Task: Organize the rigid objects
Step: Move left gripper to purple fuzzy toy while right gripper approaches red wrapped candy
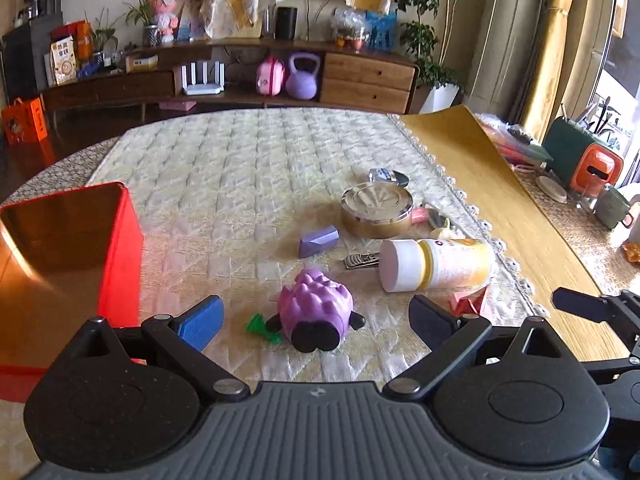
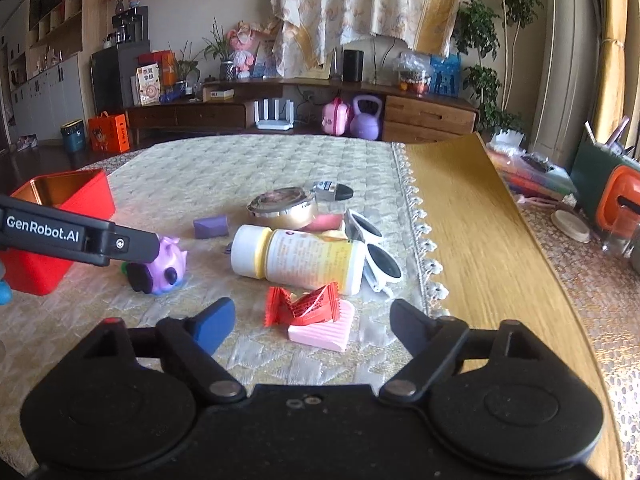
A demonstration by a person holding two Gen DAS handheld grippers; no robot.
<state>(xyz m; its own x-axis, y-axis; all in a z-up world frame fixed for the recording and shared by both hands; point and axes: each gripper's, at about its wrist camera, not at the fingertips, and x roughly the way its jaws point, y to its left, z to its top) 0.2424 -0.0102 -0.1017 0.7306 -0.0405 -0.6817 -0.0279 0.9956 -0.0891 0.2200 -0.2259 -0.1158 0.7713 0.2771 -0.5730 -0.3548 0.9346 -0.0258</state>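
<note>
At the far left stands a red tin box point(image 1: 120, 248), square-cornered, its glossy inside reflecting gold, open at the top. Just to its right the left gripper point(image 1: 316, 320) hovers low over the table with its fingers point(image 1: 202, 322) spread wide and grasping nothing; between them lies a purple toy point(image 1: 316, 312) of smooth, lumpy plastic with black feet, a small green piece beside it. Further back is a faceted lilac block point(image 1: 318, 241), then a round, gold metal tin point(image 1: 376, 210) with a shiny embossed lid. In front of the tin a white plastic bottle point(image 1: 436, 264) with a yellow label lies on its side, a small metal clip touching its cap. The right gripper point(image 2: 312, 324) is likewise released, its fingers point(image 2: 216, 326) wide apart on either side of a crumpled red wrapper point(image 2: 304, 304) that rests on a ridged pink block point(image 2: 324, 330). White-framed sunglasses point(image 2: 376, 252) lie against the bottle's base. All of it sits on a quilted, cream tablecloth point(image 1: 240, 168) with a lace edge; right of it runs a bare wooden table point(image 2: 472, 220). Behind, a low wooden sideboard point(image 2: 428, 114) holds a purple kettlebell point(image 2: 365, 118) and potted plants.
</note>
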